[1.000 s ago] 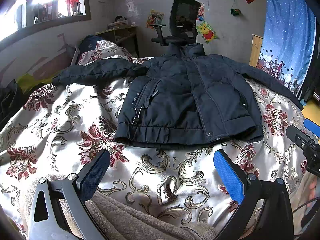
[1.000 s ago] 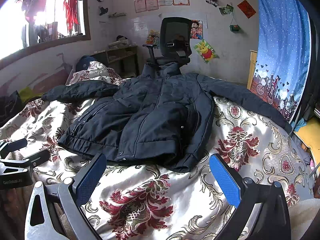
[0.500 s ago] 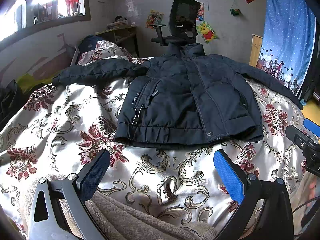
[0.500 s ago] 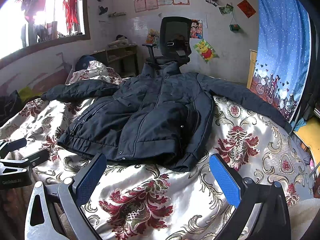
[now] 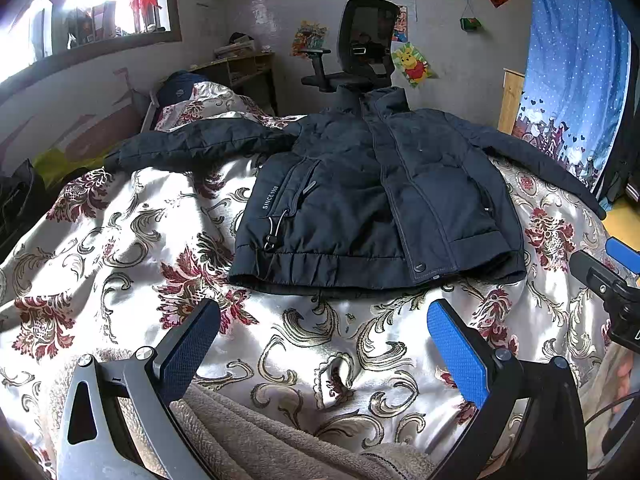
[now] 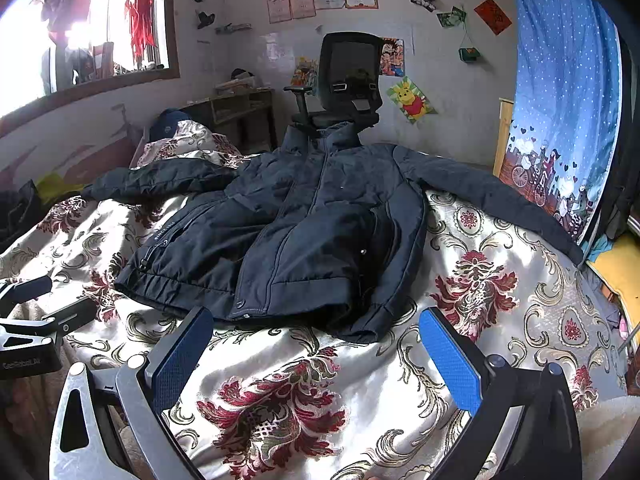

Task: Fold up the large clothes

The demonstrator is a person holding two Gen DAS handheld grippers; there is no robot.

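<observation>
A dark navy padded jacket lies face up and zipped on the bed, collar at the far end, both sleeves spread out to the sides. It also shows in the right wrist view. My left gripper is open and empty, hovering over the bedspread just short of the jacket's hem. My right gripper is open and empty, near the hem's right corner. Each gripper shows at the edge of the other's view.
The bed has a shiny floral bedspread with a beige fleece blanket at the near edge. A black office chair and a desk stand beyond the bed. A blue curtain hangs at right.
</observation>
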